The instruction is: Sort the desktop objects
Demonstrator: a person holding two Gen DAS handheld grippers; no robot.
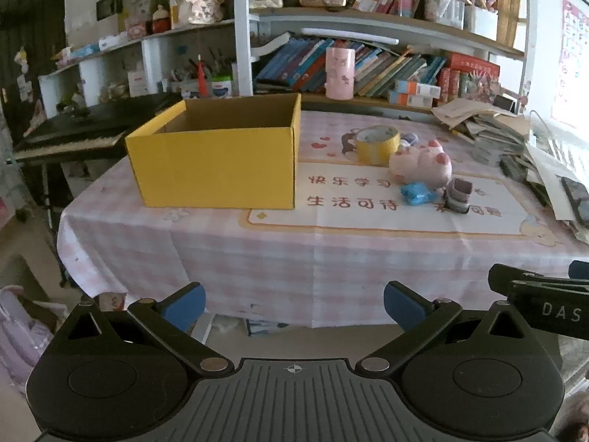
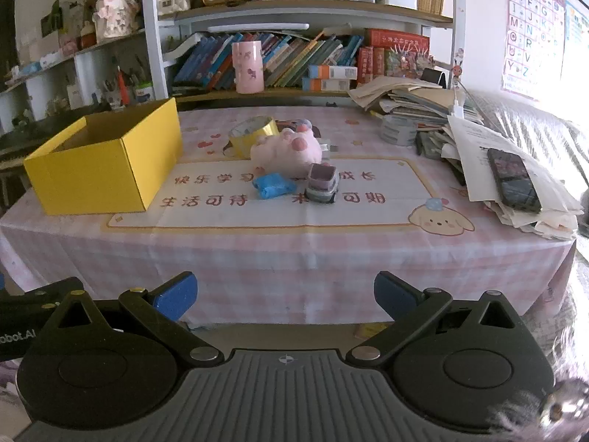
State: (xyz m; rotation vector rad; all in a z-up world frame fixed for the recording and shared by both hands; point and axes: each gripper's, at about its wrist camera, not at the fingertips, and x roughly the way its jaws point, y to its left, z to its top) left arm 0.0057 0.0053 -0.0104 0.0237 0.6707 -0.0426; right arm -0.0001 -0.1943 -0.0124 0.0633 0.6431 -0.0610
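An open yellow cardboard box (image 1: 217, 162) (image 2: 106, 169) stands on the left of the table. To its right lie a yellow tape roll (image 1: 377, 143) (image 2: 254, 134), a pink plush toy (image 1: 421, 165) (image 2: 287, 151), a crumpled blue item (image 1: 418, 193) (image 2: 272, 186) and a small grey toy car (image 1: 458, 195) (image 2: 322, 184). My left gripper (image 1: 294, 304) and right gripper (image 2: 285, 294) are open and empty, held in front of the table's near edge, well short of the objects.
A pink checked cloth (image 2: 294, 258) covers the table. A messy stack of papers and books with a phone (image 2: 513, 180) on top fills the right side. A grey tape roll (image 2: 399, 130) lies near the stack. Bookshelves stand behind; a keyboard piano (image 1: 73, 136) is at left.
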